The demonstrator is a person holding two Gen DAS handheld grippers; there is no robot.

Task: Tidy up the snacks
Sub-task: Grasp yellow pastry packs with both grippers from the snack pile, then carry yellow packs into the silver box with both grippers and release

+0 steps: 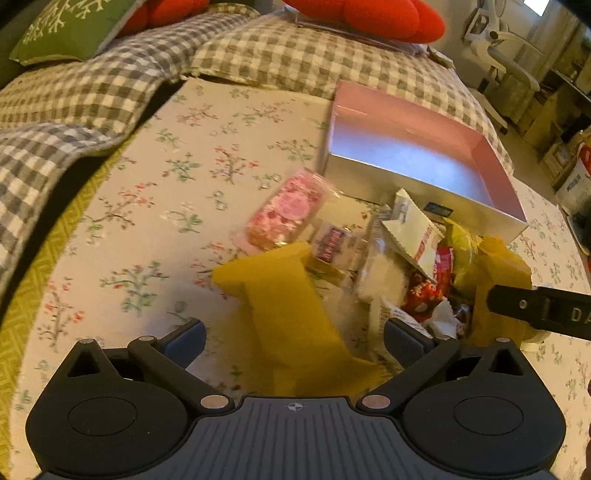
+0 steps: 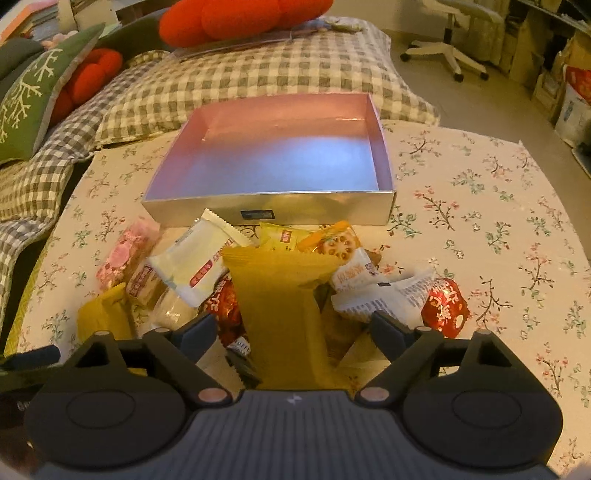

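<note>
Snacks (image 2: pixel 229 280) piled before empty box (image 2: pixel 273 206); cushions (image 2: pixel 236 18) behind. Both grippers (image 1: pixel 293 334) (image 2: pixel 293 325) wide, holding nothing.

Little lettering can be made out. On the black bar (image 1: pixel 543 310) at the right edge of the left wrist view, the white letters "DA" are seen, cut off by the frame. Red labels with pale characters are carried by the white packet (image 2: pixel 195 262) and the yellow packet (image 2: pixel 284 236), but they are too blurred to be read. White marks on the red wrapper (image 2: pixel 445 306) are likewise illegible.
</note>
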